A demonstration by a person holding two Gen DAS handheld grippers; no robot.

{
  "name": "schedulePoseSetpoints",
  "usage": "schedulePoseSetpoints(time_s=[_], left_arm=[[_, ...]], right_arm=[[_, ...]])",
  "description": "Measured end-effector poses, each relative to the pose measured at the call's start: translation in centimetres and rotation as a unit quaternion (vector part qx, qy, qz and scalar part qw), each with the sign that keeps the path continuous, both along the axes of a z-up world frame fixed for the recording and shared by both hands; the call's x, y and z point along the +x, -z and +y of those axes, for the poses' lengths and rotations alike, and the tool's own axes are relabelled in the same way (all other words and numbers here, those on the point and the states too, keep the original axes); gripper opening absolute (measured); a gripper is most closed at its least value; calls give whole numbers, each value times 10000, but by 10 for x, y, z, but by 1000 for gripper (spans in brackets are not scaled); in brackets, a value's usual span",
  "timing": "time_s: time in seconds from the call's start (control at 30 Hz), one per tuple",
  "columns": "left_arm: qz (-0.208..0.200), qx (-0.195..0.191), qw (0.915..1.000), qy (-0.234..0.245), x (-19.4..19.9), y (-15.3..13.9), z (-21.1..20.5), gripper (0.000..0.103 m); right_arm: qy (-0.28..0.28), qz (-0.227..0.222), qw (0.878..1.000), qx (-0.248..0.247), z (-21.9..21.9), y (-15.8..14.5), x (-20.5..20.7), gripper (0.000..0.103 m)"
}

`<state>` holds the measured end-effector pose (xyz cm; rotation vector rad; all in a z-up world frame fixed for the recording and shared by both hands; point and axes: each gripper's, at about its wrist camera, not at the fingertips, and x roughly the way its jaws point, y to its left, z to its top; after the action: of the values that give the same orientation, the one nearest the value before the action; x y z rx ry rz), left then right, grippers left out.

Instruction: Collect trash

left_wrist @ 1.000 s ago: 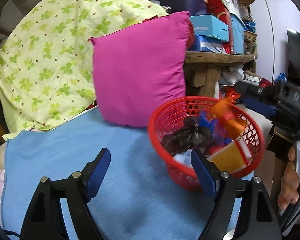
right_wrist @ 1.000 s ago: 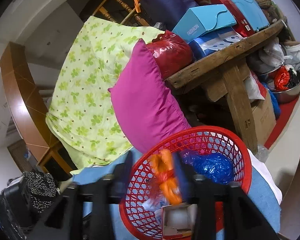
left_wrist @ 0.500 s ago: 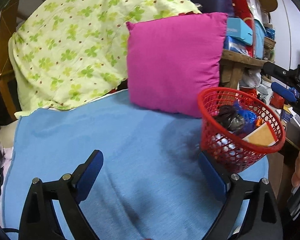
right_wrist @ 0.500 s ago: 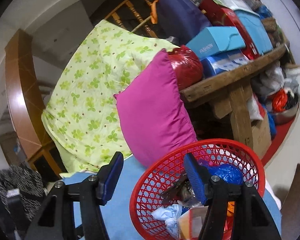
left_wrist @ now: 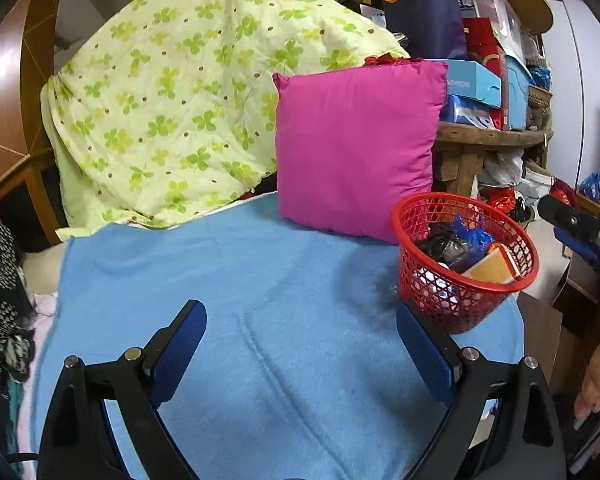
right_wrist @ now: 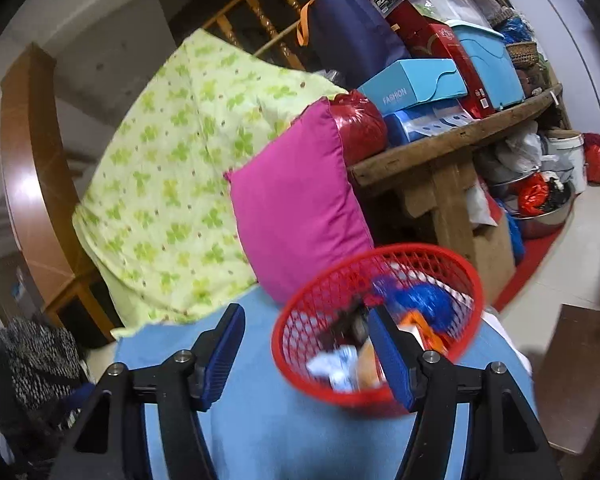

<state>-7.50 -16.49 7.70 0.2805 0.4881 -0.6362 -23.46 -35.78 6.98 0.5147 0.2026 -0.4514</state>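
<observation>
Both grippers, left gripper [left_wrist: 300, 344] and right gripper [right_wrist: 306, 350], now withdrawn, jaws apart, empty; orange wrapper [right_wrist: 428, 330] released into upright red basket [left_wrist: 528, 256].

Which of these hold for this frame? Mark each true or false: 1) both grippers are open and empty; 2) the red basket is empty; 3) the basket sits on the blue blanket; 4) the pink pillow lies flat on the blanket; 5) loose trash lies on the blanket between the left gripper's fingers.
1) True. The left gripper and right gripper both stand open, holding nothing.
2) False. The red basket holds a black bag, blue plastic, a cardboard piece and white wrappers.
3) True. It sits on the blue blanket, near its right edge.
4) False. The pink pillow stands upright, behind the basket.
5) False. Only bare blanket shows there.
</observation>
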Motion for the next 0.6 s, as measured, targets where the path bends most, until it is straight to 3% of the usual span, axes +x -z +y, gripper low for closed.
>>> schedulePoseSetpoints(time_s=[0.3,0.6], left_arm=[[-304,-40,9994,-158,-33,-31,18,97],[-556,-125,9977,-362,-58,-60,37,100]], right_arm=[[67,408,9988,-246,34,-43,-47,75],[-33,398,9980,-495,63,-75,-79,75]])
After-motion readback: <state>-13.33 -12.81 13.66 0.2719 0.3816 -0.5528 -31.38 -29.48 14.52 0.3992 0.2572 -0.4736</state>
